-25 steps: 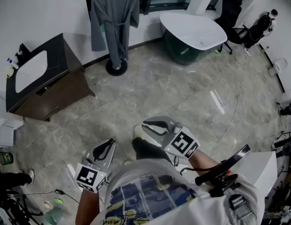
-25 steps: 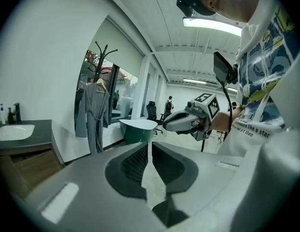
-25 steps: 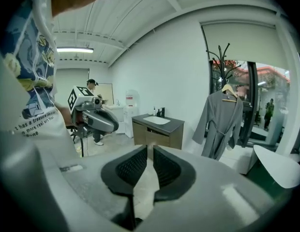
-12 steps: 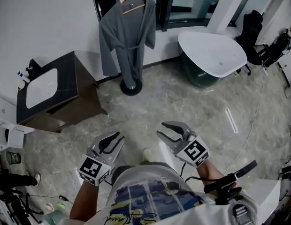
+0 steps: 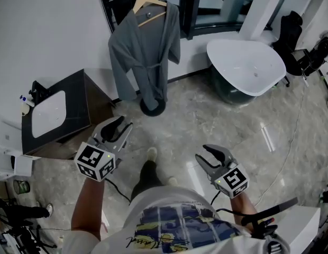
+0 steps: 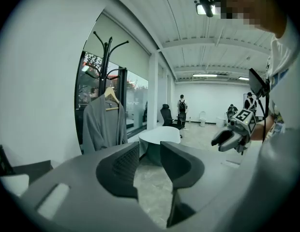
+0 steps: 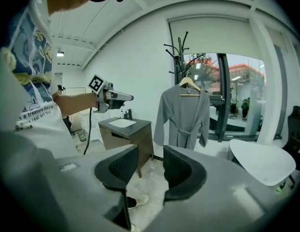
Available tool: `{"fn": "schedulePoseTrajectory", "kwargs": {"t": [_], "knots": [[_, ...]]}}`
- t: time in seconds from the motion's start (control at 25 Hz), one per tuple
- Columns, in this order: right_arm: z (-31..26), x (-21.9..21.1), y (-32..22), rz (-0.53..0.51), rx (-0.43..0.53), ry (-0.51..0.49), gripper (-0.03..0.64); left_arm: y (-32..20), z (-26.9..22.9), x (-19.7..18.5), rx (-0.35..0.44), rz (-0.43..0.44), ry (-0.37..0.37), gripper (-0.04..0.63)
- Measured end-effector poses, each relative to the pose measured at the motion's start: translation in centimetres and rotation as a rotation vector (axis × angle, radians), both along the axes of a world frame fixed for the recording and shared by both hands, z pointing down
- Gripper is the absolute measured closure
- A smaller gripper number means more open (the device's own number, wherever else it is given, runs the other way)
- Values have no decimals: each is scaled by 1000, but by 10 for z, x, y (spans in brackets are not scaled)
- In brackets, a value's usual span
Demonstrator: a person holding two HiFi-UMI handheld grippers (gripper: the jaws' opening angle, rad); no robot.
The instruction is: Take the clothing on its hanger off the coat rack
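Even indoor light, ceiling strips lit; gripper views fisheye-warped w/ dark edges.

We look down on a grey marbled floor, where the round black base of the coat rack stands near the wall, between a dark vanity cabinet with a white basin and a white freestanding bathtub. A grey robe hangs from the rack on a wooden hanger. A black chair stands beyond the tub, and a pale shoe is planted mid-floor.
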State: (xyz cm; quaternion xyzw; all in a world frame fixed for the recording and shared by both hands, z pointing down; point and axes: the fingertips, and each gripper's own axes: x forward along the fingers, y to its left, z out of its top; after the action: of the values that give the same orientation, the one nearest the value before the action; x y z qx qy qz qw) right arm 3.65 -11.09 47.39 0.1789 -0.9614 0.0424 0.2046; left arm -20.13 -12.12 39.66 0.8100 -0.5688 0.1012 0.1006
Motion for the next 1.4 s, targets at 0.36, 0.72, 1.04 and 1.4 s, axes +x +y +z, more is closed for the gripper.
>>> {"fn": "schedulePoseTrajectory", "kwargs": {"t": [0.36,0.72,1.04,1.4], "knots": [[-13,-18,-82,199,16,-6,463,-151,-67,-121,103,-21,-66,364],[-13,-53,-119,303,-9,-6,463,-294,-80,-174,20,54,-145,283],[-12,-62,-139,397,-6,-9,463,-361,-57,-171,-85,162,-181,273],[-4,-57,-137,456,-23,-9,463,-372,-19,-166,-217,266,-177,532]]}}
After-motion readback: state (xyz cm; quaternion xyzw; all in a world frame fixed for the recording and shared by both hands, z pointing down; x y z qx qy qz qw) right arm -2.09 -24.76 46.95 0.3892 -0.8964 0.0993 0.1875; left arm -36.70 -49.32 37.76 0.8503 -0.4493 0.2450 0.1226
